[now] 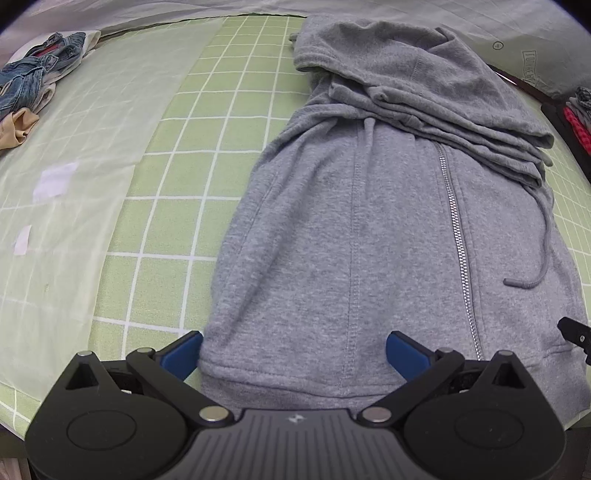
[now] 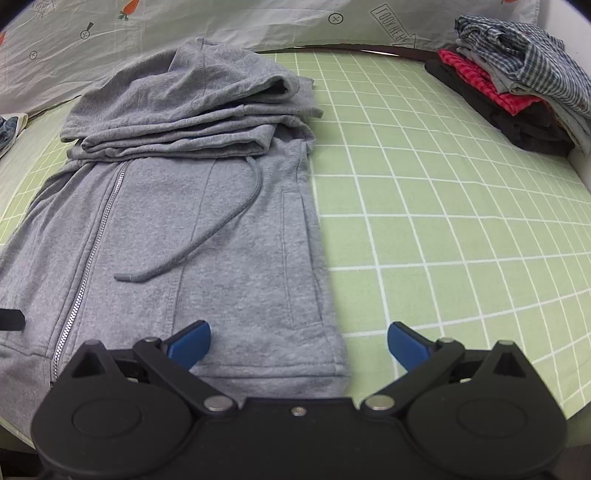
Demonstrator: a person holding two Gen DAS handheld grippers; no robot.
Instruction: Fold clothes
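Note:
A grey zip hoodie [image 1: 369, 240] lies front up on the green checked sheet [image 1: 192, 177], sleeves folded in and the hood and sleeves bunched at its far end. My left gripper [image 1: 294, 350] is open, its blue pads straddling the left part of the bottom hem. In the right wrist view the same hoodie [image 2: 177, 221] fills the left half, its zipper [image 2: 88, 258] and a loose drawstring [image 2: 207, 236] showing. My right gripper [image 2: 299, 341] is open over the hem's right corner, one pad above cloth, the other above the sheet.
Crumpled denim and tan clothes [image 1: 33, 81] lie at the far left. A stack of folded garments [image 2: 517, 81], checked, red and dark, sits at the far right. A white printed cloth [image 2: 184, 22] lines the back. Bare sheet [image 2: 461, 240] stretches right of the hoodie.

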